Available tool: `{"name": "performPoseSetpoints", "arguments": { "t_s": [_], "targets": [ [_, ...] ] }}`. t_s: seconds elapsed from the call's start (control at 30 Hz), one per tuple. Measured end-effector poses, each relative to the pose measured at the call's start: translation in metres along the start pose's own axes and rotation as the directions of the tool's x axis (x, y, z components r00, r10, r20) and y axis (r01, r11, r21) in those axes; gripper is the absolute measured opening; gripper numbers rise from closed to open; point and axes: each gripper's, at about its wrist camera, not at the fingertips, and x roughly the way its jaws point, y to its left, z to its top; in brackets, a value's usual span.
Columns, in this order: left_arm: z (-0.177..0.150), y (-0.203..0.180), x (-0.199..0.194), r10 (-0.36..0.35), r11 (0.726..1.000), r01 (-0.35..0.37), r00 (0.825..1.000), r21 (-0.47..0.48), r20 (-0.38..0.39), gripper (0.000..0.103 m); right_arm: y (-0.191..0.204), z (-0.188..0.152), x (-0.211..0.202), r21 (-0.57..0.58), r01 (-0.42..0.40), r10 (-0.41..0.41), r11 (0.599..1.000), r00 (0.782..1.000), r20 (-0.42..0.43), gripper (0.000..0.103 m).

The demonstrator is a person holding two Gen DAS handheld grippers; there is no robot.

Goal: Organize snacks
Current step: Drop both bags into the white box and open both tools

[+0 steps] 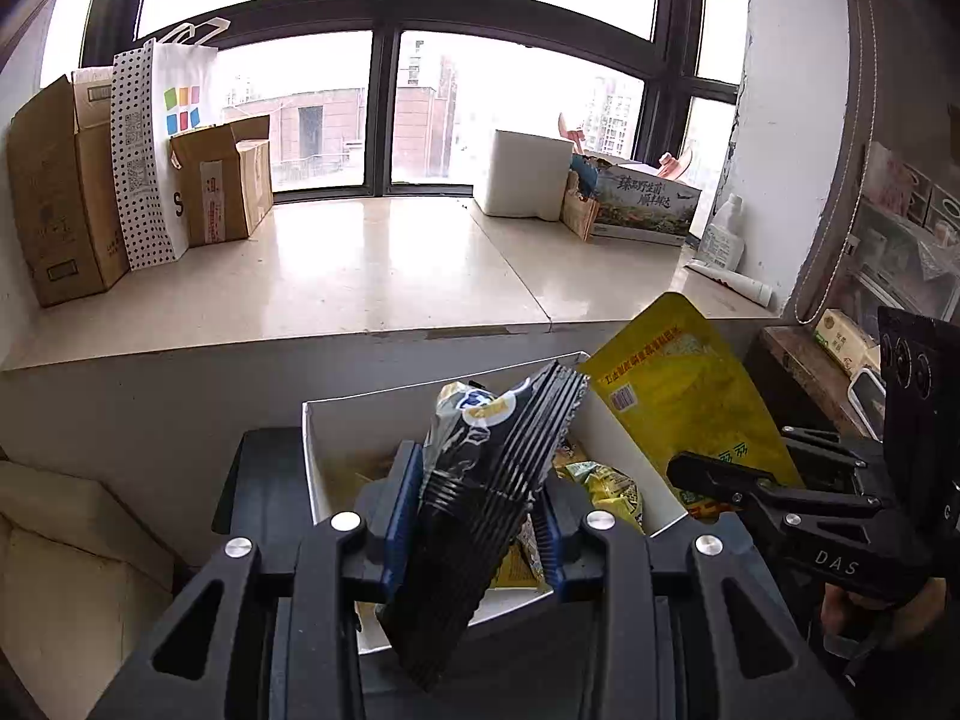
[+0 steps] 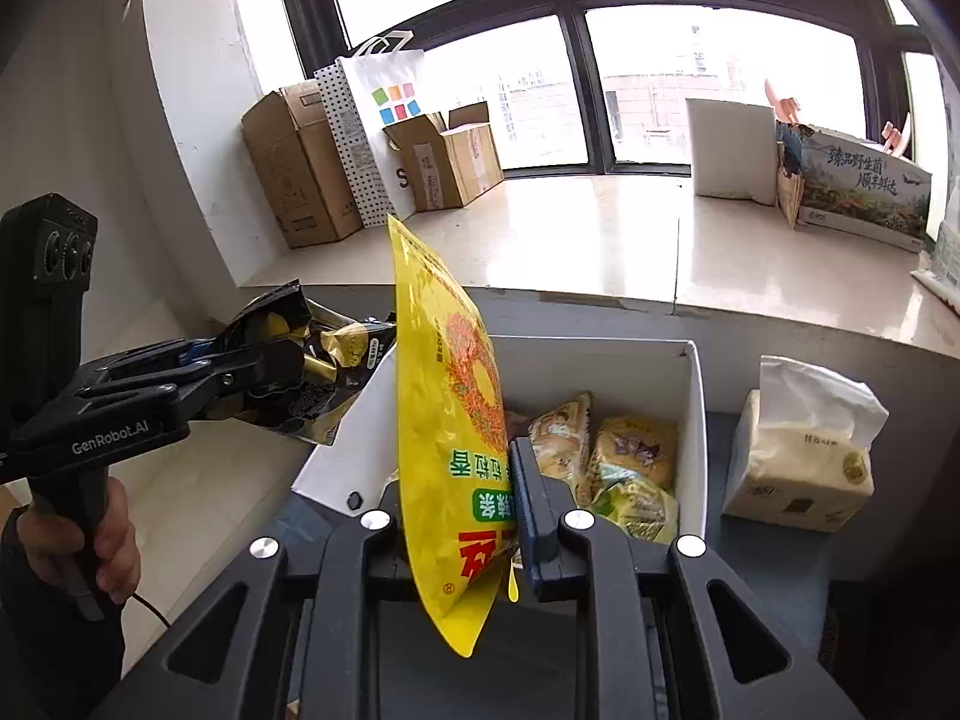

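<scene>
Left hand-held gripper (image 1: 477, 516) is clamped on a black snack bag (image 1: 480, 480) over the white box (image 1: 336, 456). Right hand-held gripper (image 2: 456, 516) pinches a yellow pouch (image 2: 450, 420) above it. Only the right wrist view shows the tissue pack (image 2: 804, 456) beside the box.

Dark worktop (image 2: 774, 558) carries white snack box (image 2: 696, 420), packets inside, and tissue pack (image 2: 804, 462) just right of it. Behind: stone window ledge (image 1: 372, 264) holds cardboard boxes (image 1: 60, 204), dotted paper bag (image 1: 150, 150), white foam box (image 1: 528, 174), printed carton (image 1: 648, 204), bottle (image 1: 723, 234).
</scene>
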Motion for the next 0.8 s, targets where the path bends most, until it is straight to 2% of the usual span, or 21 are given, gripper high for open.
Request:
{"name": "performPoseSetpoints", "arguments": {
  "t_s": [0.1,0.13,0.17,0.2,0.23,0.27,0.33,0.47,0.6,0.67,0.8],
  "targets": [
    [0.006,-0.002,0.027,0.033,0.999,-0.033,0.999,0.016,-0.023,0.041,-0.012,0.014,0.021,-0.026,0.065,-0.066,0.998,0.997,-0.048,0.024],
    [0.007,-0.001,0.036,0.032,0.999,-0.031,0.999,0.014,-0.034,0.054,-0.016,0.016,0.028,-0.034,0.097,-0.099,0.995,0.993,-0.061,0.024],
    [0.007,0.001,0.046,0.028,1.0,-0.027,0.998,0.005,-0.054,0.065,-0.02,0.018,0.035,-0.049,0.128,-0.131,0.991,0.989,-0.069,0.029],
    [0.008,0.002,0.055,0.03,1.0,-0.03,0.997,-0.006,-0.072,0.094,-0.023,0.019,0.042,-0.07,0.156,-0.162,0.985,0.983,-0.086,0.042],
    [0.006,0.004,0.06,0.045,0.999,-0.046,0.996,-0.011,-0.073,0.103,-0.027,0.019,0.049,-0.077,0.191,-0.199,0.979,0.974,-0.11,0.082],
    [0.004,0.005,0.064,0.058,0.998,-0.059,0.995,-0.009,-0.075,0.103,-0.03,0.018,0.051,-0.065,0.213,-0.22,0.975,0.969,-0.111,0.103],
    [0.0,0.007,0.07,0.067,0.998,-0.068,0.993,-0.007,-0.095,0.103,-0.034,0.014,0.044,-0.039,0.186,-0.188,0.982,0.98,-0.063,0.103],
    [-0.01,0.011,0.069,0.081,0.997,-0.082,0.992,-0.01,-0.097,0.103,-0.034,0.005,0.032,-0.016,0.189,-0.189,0.982,0.981,-0.031,0.103],
    [-0.015,0.012,0.062,0.078,0.996,-0.081,0.992,-0.027,-0.094,0.103,-0.031,0.0,0.017,0.026,0.152,-0.153,0.988,0.988,0.008,0.103],
    [-0.016,0.012,0.056,0.1,0.994,-0.103,0.991,-0.033,-0.093,0.103,-0.03,-0.002,0.009,0.045,0.129,-0.13,0.991,0.991,0.021,0.103],
    [-0.023,0.01,0.037,0.069,0.996,-0.073,0.993,-0.048,-0.091,0.103,-0.024,-0.011,-0.009,0.098,0.084,-0.087,0.992,0.996,0.031,0.103]
  ]
}}
